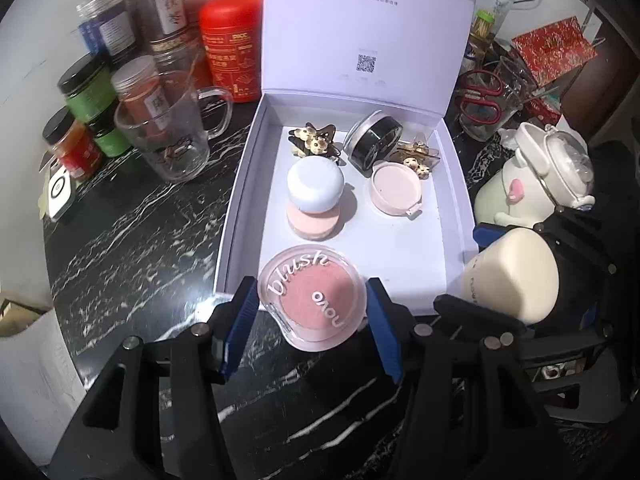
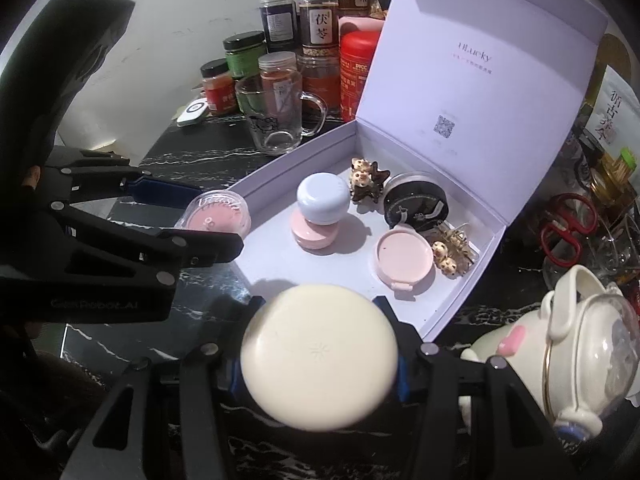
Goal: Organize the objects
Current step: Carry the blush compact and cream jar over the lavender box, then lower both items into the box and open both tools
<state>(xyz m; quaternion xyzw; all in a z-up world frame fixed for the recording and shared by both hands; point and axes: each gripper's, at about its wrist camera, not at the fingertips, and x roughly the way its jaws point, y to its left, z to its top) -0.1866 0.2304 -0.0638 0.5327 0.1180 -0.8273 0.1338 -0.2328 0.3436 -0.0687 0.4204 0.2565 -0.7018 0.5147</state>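
Blush compact (image 1: 314,300): clamped between the blue pads of the left hand-held gripper (image 1: 312,312), lid up, hanging just over the near rim of the white box (image 1: 236,200); the desk (image 1: 132,240) shows below its nearer half.
Left hand-held gripper: jaws narrowed onto the compact, one pad on each side, nothing else in them.
Cream jar (image 2: 320,356): gripped by the right hand-held gripper (image 2: 320,360), base towards the camera, hanging over the box's near corner.
Right hand-held gripper: closed on the jar as tight as it goes; pads mostly hidden behind the jar.
Free floor: bare box bottom lies straight ahead of both hand-held grippers, nearer than the blue jar (image 1: 315,184) stacked on the pink puff case (image 1: 314,222) and nearer than the pink compact (image 1: 396,194).
Far end: black tin (image 1: 374,140) and hair clips (image 1: 316,142) sit by the hinge, well clear of the drop zone.
Step judged: placing both pieces into the box.
How to do it well: carry each past the near wall before lowering; level the compact so it lands flat; keep the two hand-held grippers apart, as the cream jar sits just right of the left one.
Release: probably open only once the base touches the floor.
Risk: catching the rim or nudging the blue-on-pink stack ahead of the left hand-held gripper.
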